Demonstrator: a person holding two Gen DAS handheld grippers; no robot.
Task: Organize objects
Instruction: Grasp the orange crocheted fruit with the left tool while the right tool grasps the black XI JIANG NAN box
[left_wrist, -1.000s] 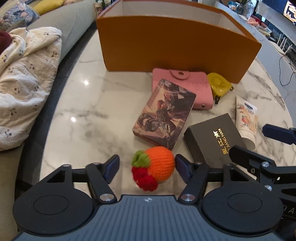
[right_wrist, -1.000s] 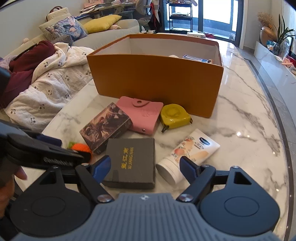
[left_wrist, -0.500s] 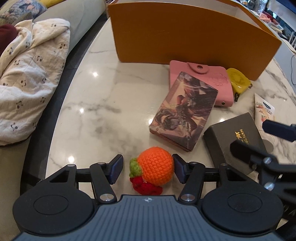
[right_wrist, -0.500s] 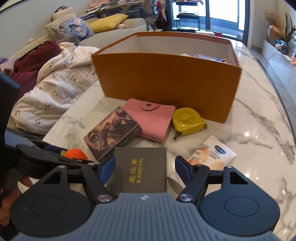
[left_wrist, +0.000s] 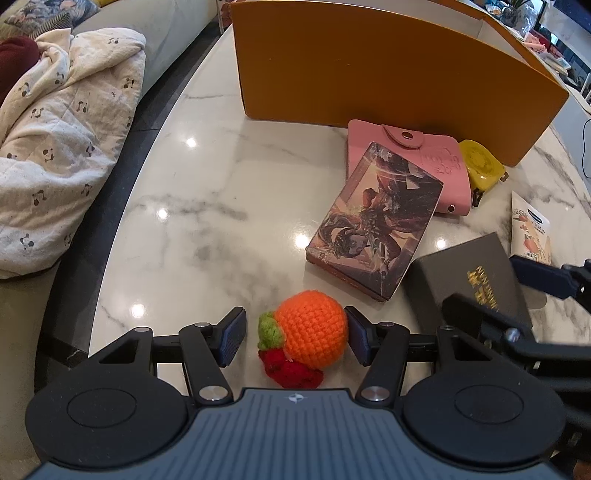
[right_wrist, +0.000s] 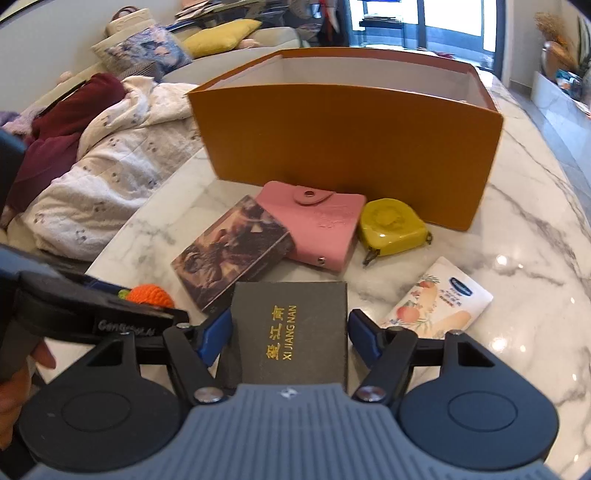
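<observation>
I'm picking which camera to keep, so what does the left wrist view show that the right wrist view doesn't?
Left wrist only: the crocheted orange's red and green knitted bits, with the left claw open around it. Right wrist only: the orange box's white inside and the closing right claw astride the black box. Both: pink wallet, picture box, yellow tape measure, cream tube.
</observation>
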